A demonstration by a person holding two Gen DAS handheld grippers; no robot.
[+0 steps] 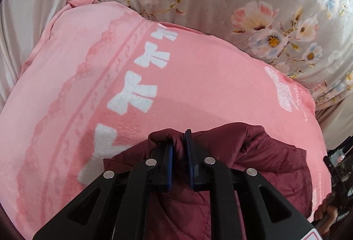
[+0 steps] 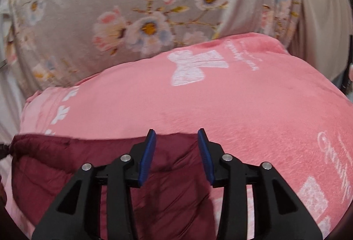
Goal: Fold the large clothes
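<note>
My left hand-held gripper [image 1: 179,147] is clenched on a bunched fold of the maroon puffer jacket [image 1: 264,151], its blue pads [image 1: 169,165] pinching the quilted cloth between them. The jacket lies on the pink blanket [image 1: 198,85], at the blanket's near edge, and it spreads from my left hand-held gripper toward the right side of the left wrist view. My right hand-held gripper [image 2: 176,147] is released, its jaws wide apart, and it hangs over the jacket's far edge with maroon cloth showing in the gap; I cannot tell whether the fingertips touch it. The blanket carries a row of white bows [image 1: 132,94] beside the jacket and white script [image 2: 333,151] off to the jacket's right. Beyond the blanket, on the side away from the jacket, a grey floral bedsheet [image 2: 110,8] rises in soft folds.
</note>
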